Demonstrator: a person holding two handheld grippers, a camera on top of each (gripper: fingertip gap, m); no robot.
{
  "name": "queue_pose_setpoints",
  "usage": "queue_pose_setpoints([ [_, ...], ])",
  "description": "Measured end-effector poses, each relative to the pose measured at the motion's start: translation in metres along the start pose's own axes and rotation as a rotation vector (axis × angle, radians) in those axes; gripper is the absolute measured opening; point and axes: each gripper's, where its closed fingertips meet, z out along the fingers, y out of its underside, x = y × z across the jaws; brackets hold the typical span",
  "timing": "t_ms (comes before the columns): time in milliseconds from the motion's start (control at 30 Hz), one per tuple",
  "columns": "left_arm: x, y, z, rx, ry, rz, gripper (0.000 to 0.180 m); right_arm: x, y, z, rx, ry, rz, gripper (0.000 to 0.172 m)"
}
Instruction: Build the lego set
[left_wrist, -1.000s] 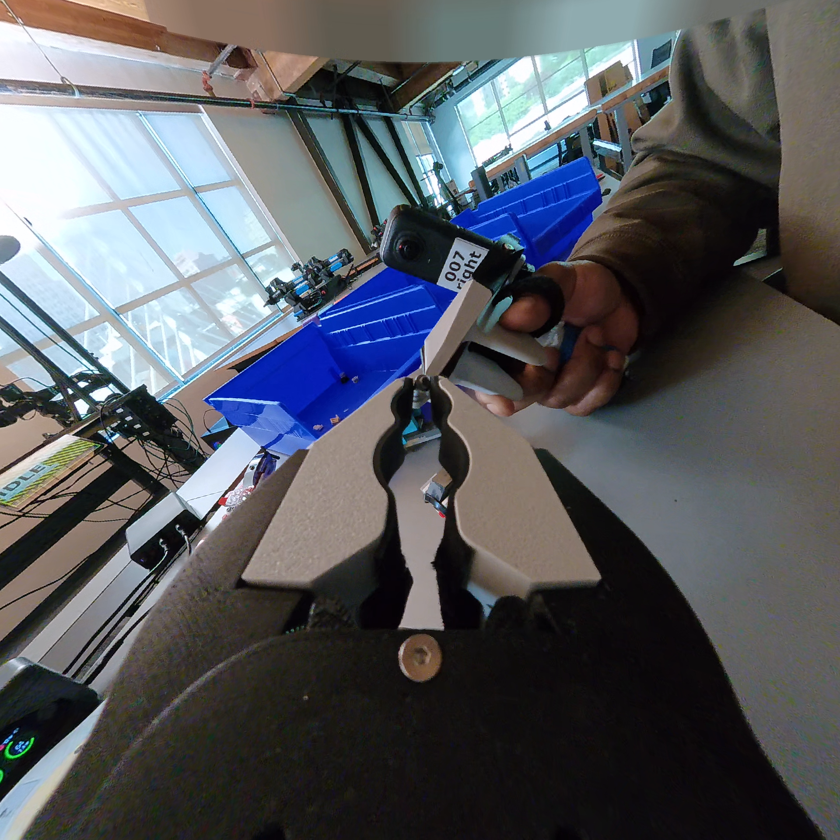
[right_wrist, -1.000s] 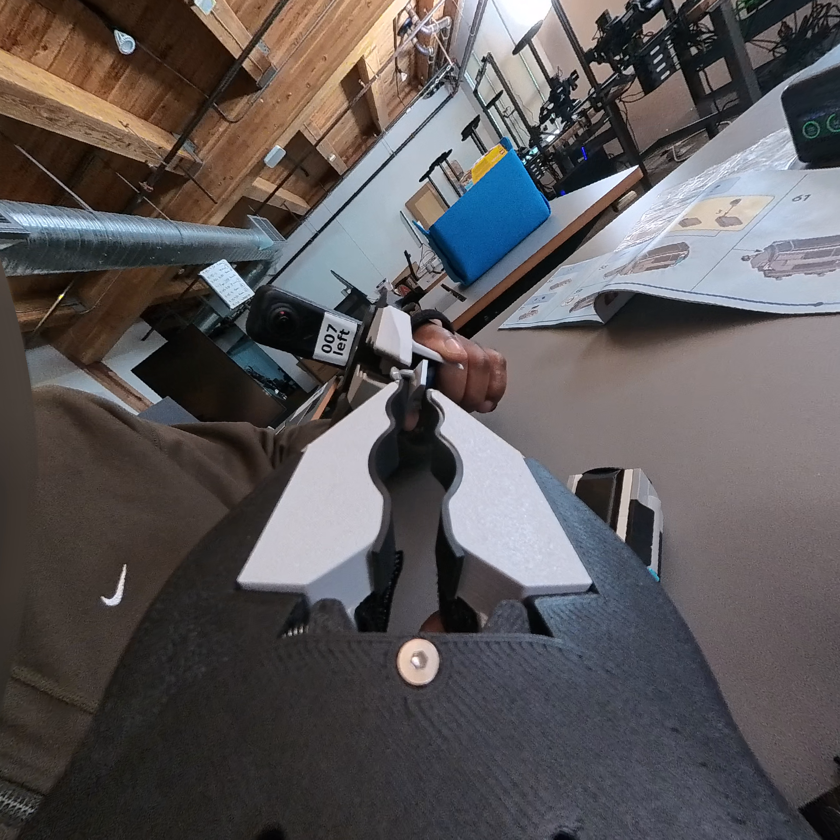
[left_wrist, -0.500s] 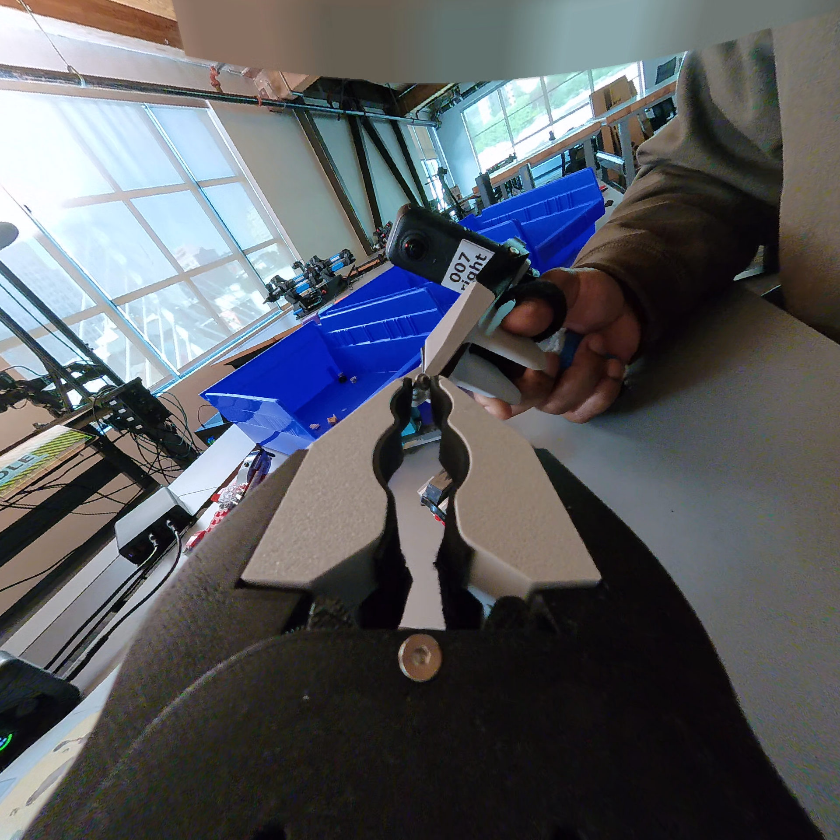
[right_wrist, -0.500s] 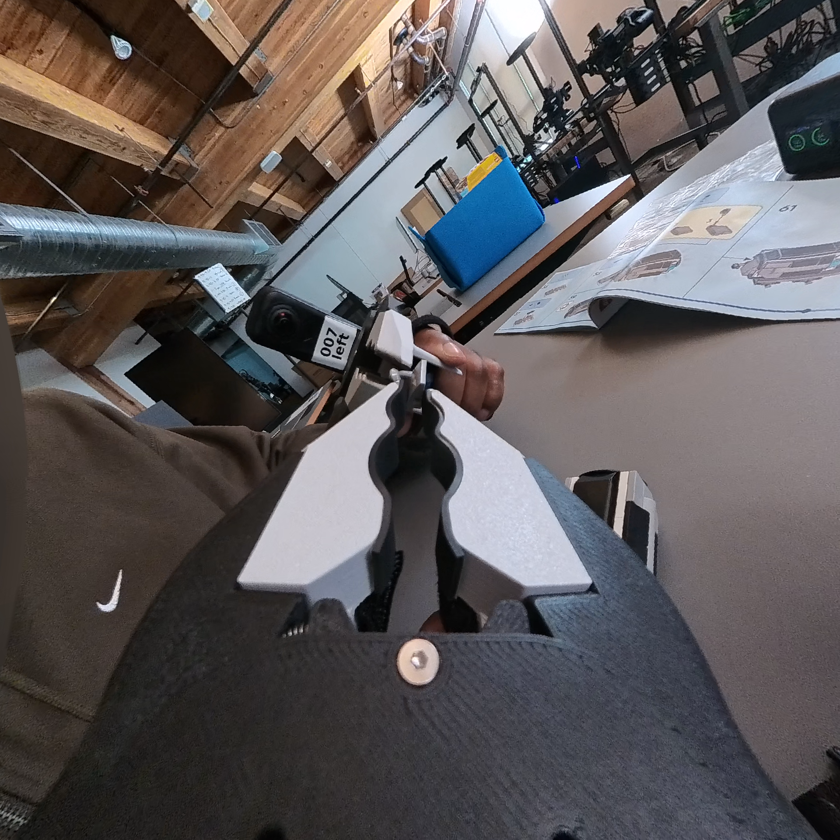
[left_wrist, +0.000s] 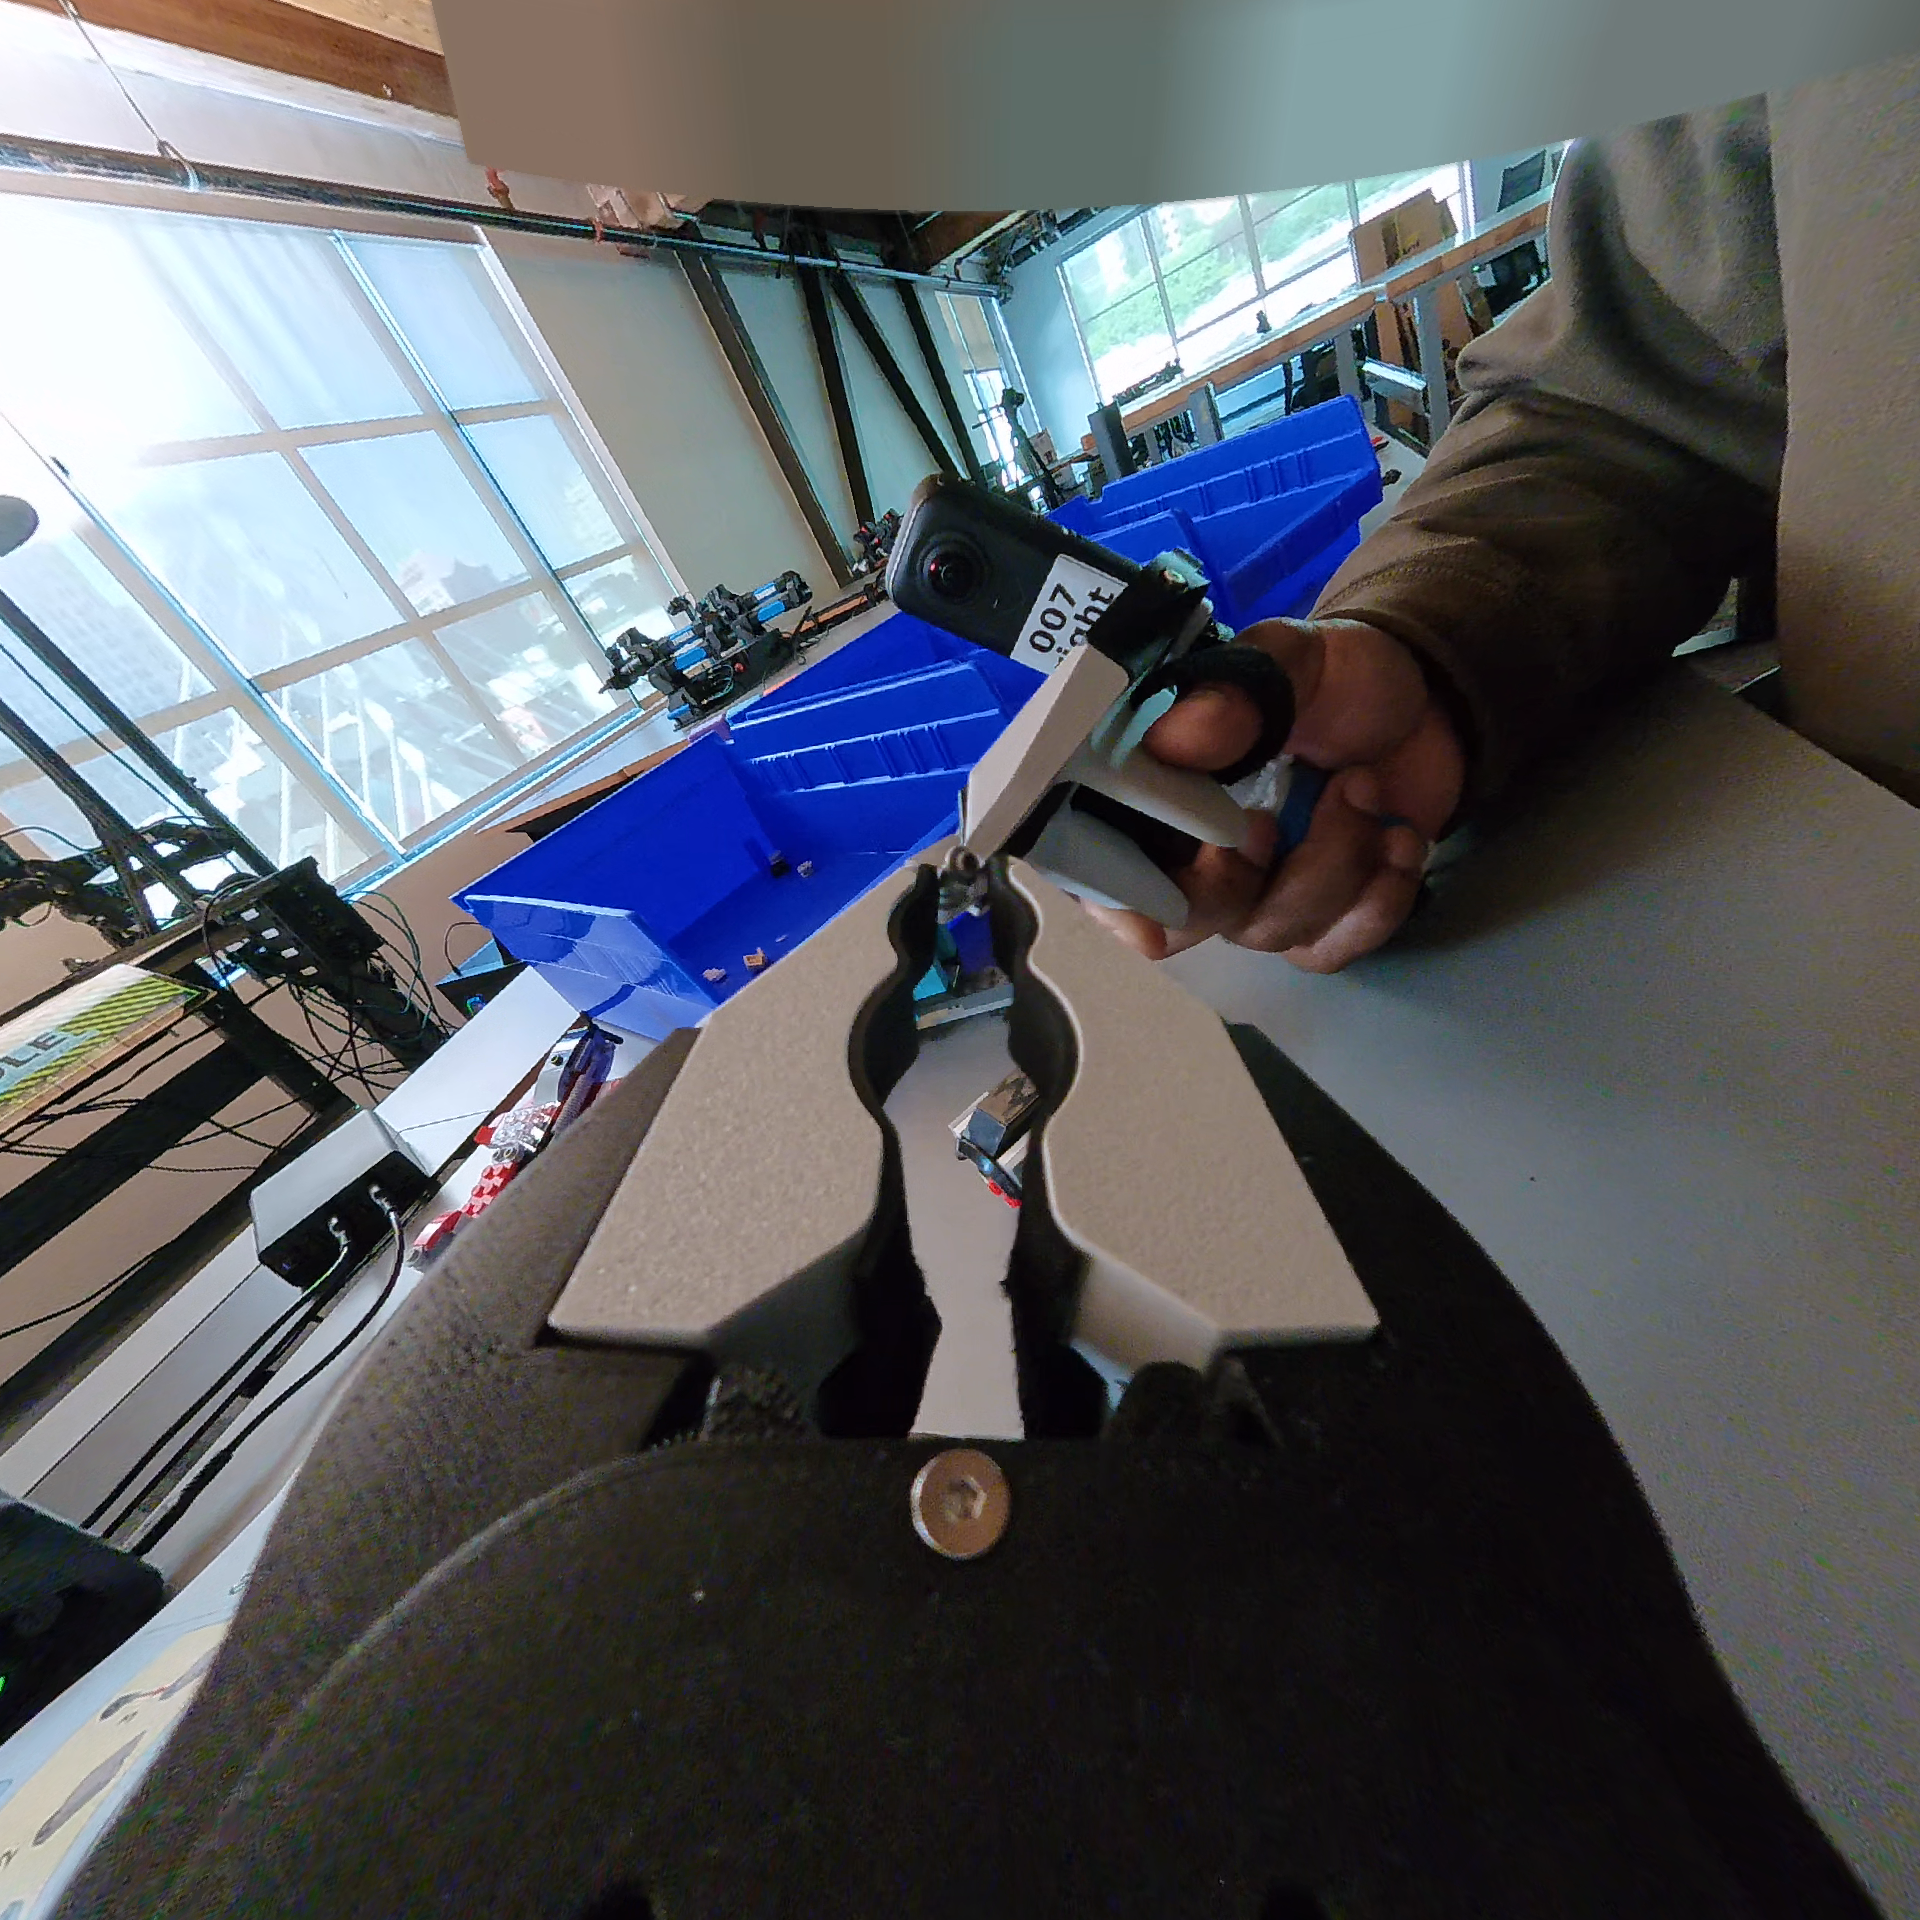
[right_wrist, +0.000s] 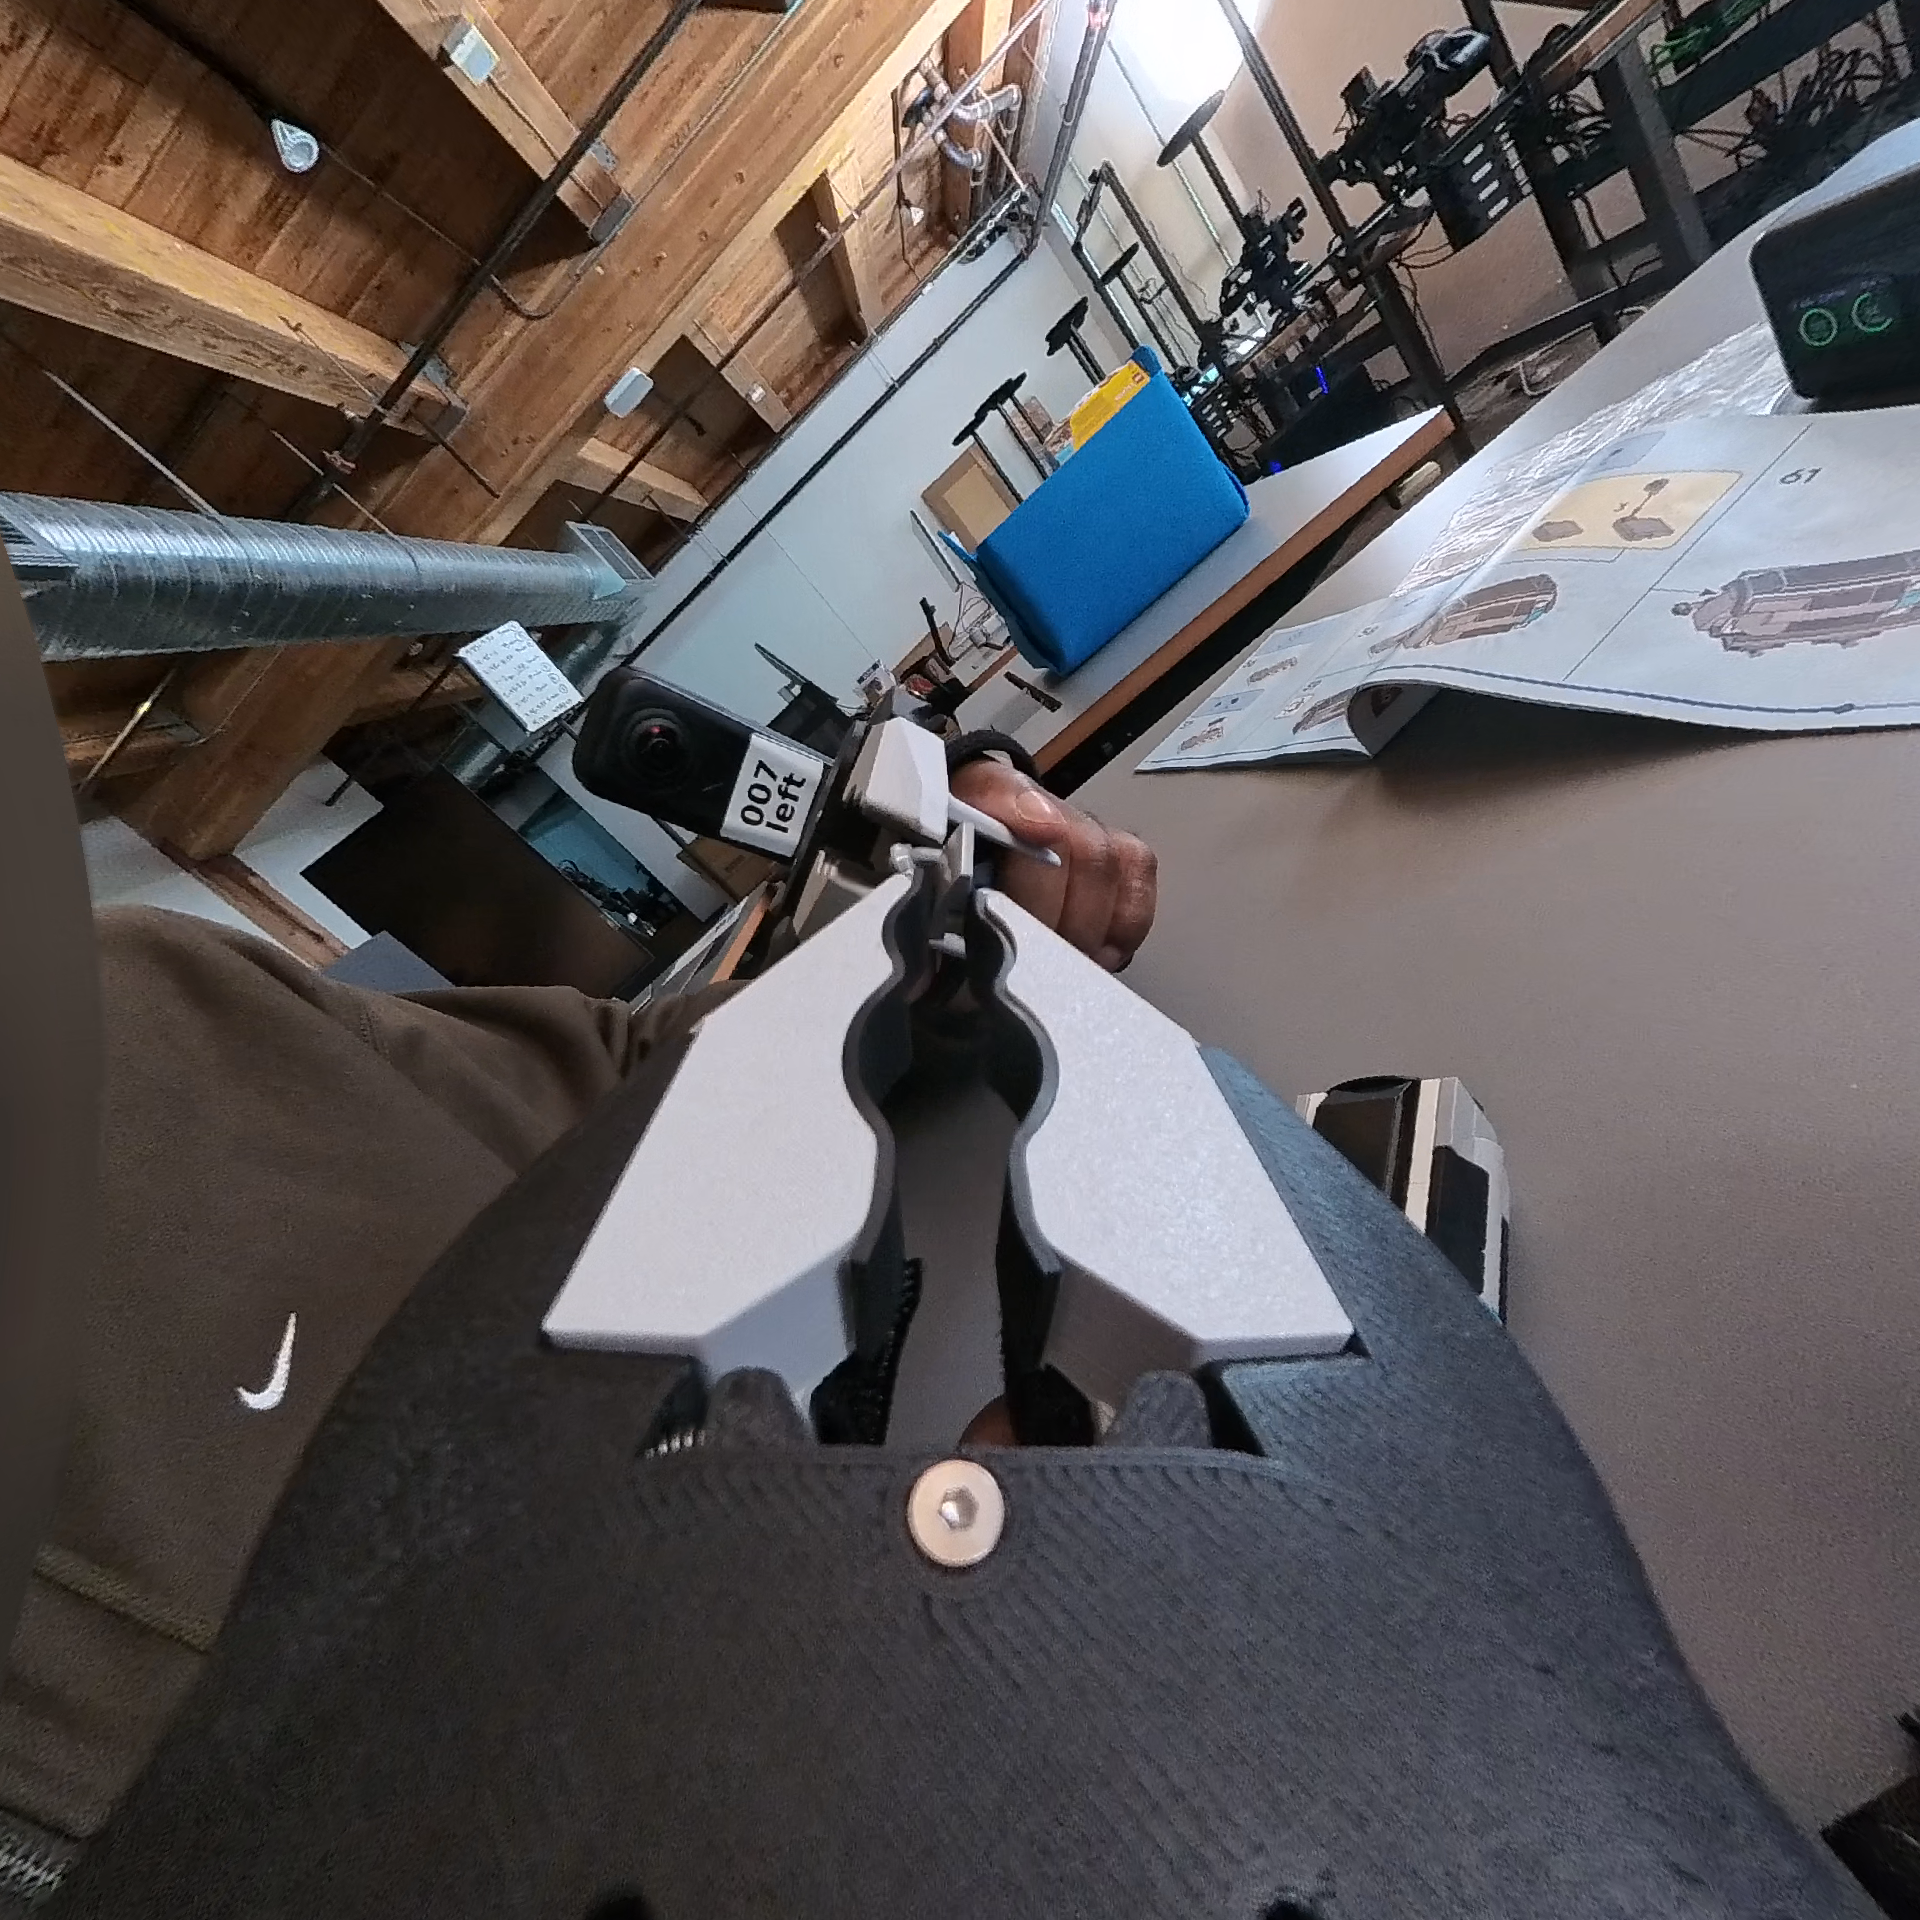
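Our left tongs (left_wrist: 964, 891) are nearly closed, pinching a small grey piece (left_wrist: 962, 864) above the table (left_wrist: 1558, 1195). Our right tongs (right_wrist: 943, 920) meet them tip to tip and grip the same piece. A blue bin (left_wrist: 831, 790) sits far behind, an open booklet (right_wrist: 1558, 623) far right and a striped block (right_wrist: 1434, 1153) near right. We see room to move over the table between block and booklet.

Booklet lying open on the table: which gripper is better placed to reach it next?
Left, likely: the booklet lies past the left gripper, on its side, farther from the right gripper. Both are busy pinching a small grey part.
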Motion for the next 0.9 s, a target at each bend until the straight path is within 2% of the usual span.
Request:
queue_pose_setpoints([
  [367, -0.006, -0.006, -0.001, 0.042, -0.014, -0.086, 0.021, 0.003, -0.011, -0.005, 0.041, 0.032, -0.069, 0.006],
  [500, -0.016, -0.009, -0.001, 0.092, -0.028, -0.22, 0.027, 0.004, -0.016, -0.007, 0.035, 0.059, -0.193, 0.007],
  [667, -0.023, -0.014, 0.001, 0.182, 0.038, -0.486, 0.04, 0.001, -0.027, -0.012, 0.053, 0.068, -0.327, 0.007],
  [767, -0.028, -0.02, 0.001, 0.252, 0.059, -0.632, 0.041, -0.003, -0.032, -0.016, 0.055, 0.077, -0.449, 0.007],
  [900, -0.023, -0.023, 0.01, 0.274, 0.093, -0.702, 0.041, -0.014, -0.035, -0.019, 0.056, 0.05, -0.558, 0.007],
])
